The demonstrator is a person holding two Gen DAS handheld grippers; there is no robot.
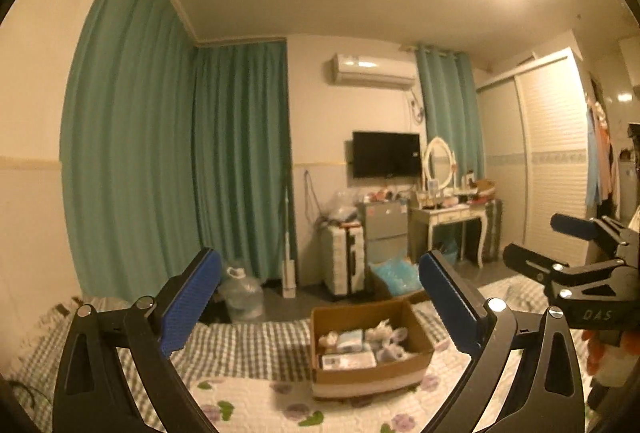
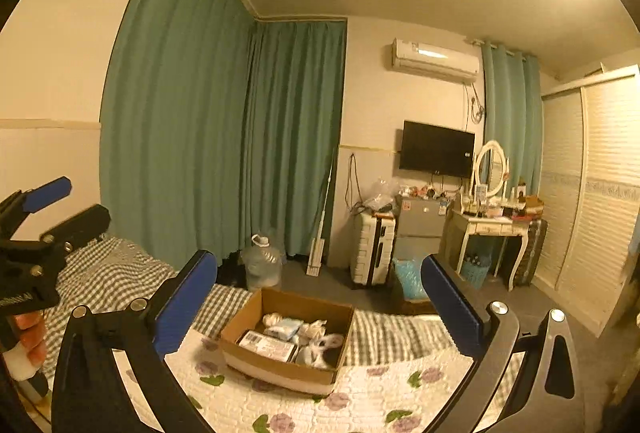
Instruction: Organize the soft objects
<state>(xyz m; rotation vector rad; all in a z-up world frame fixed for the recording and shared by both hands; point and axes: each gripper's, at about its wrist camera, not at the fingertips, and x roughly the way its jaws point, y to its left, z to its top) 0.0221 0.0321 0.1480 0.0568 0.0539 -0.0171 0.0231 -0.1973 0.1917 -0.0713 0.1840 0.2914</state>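
Observation:
An open cardboard box (image 1: 372, 377) (image 2: 280, 369) stands on the bed's flowered quilt (image 1: 248, 405) (image 2: 372, 405). Inside lie several soft things (image 1: 360, 347) (image 2: 300, 341): white bundles, pale packets and a flat labelled pack. My left gripper (image 1: 320, 255) hangs above and short of the box, pointing level, its blue pads wide apart with nothing between them. My right gripper (image 2: 319, 257) is held the same way, open and empty. Each shows in the other's view: the right gripper (image 1: 534, 238) at the right edge, the left gripper (image 2: 86, 198) at the left edge.
A checked sheet (image 2: 120, 273) covers the far part of the bed. Beyond its end stand a water jug (image 2: 262, 265), a white suitcase (image 2: 372, 249), a small fridge (image 2: 420, 221) and a dressing table (image 2: 492, 233). Green curtains (image 1: 160, 153) hang to the left, a wardrobe (image 1: 552, 161) stands right.

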